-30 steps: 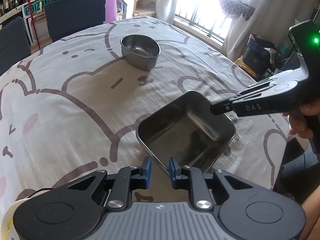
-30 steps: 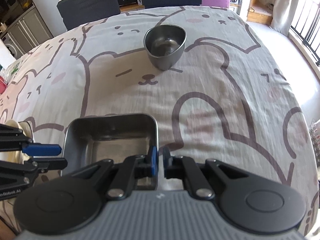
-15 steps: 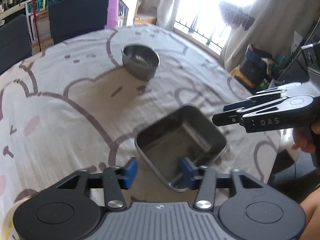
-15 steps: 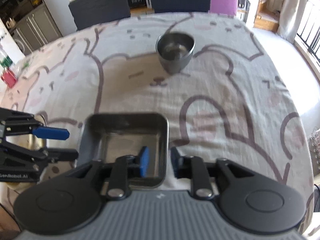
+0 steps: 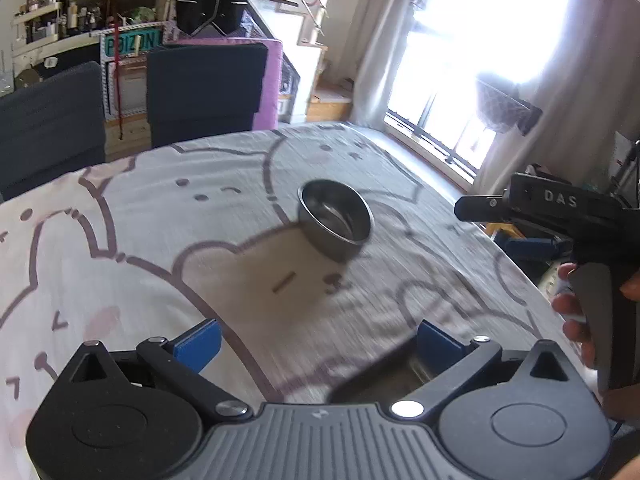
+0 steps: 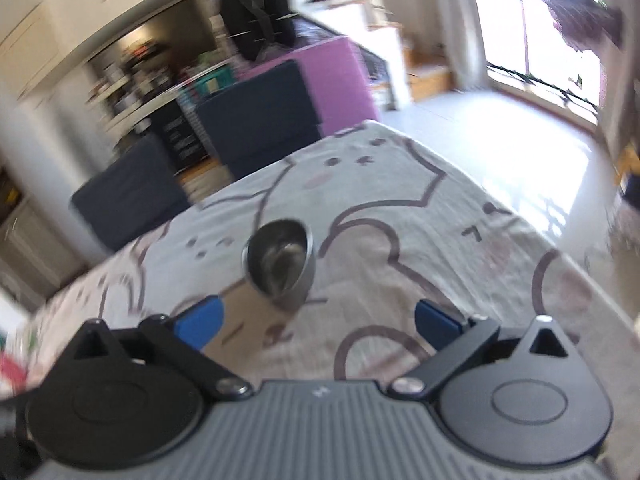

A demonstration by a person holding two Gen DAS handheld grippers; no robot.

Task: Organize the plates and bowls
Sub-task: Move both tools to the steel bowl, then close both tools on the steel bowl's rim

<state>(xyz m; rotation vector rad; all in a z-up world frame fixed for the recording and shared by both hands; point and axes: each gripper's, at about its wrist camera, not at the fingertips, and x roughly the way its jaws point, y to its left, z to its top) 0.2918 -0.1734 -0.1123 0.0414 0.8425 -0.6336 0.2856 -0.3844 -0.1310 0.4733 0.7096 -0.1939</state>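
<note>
A round steel bowl [image 5: 335, 218] stands upright on the bear-print tablecloth [image 5: 160, 248], ahead of both grippers; it also shows in the right wrist view [image 6: 281, 266]. My left gripper [image 5: 318, 342] is wide open and empty above the cloth. Only a dark corner of the square steel tray [image 5: 380, 376] shows just under it. My right gripper [image 6: 318, 324] is wide open and empty, short of the bowl; it also shows at the right of the left wrist view [image 5: 500, 226]. The right wrist view is blurred.
Dark chairs [image 5: 208, 88] stand at the far table edge, with a purple piece [image 6: 340, 76] behind. The table's right edge [image 5: 520, 264] drops to the floor by a bright window [image 5: 480, 80].
Both grippers have opened wide and let go of the square tray's rim. Both have lifted and tilted up toward the round bowl; the tray has dropped almost out of view.
</note>
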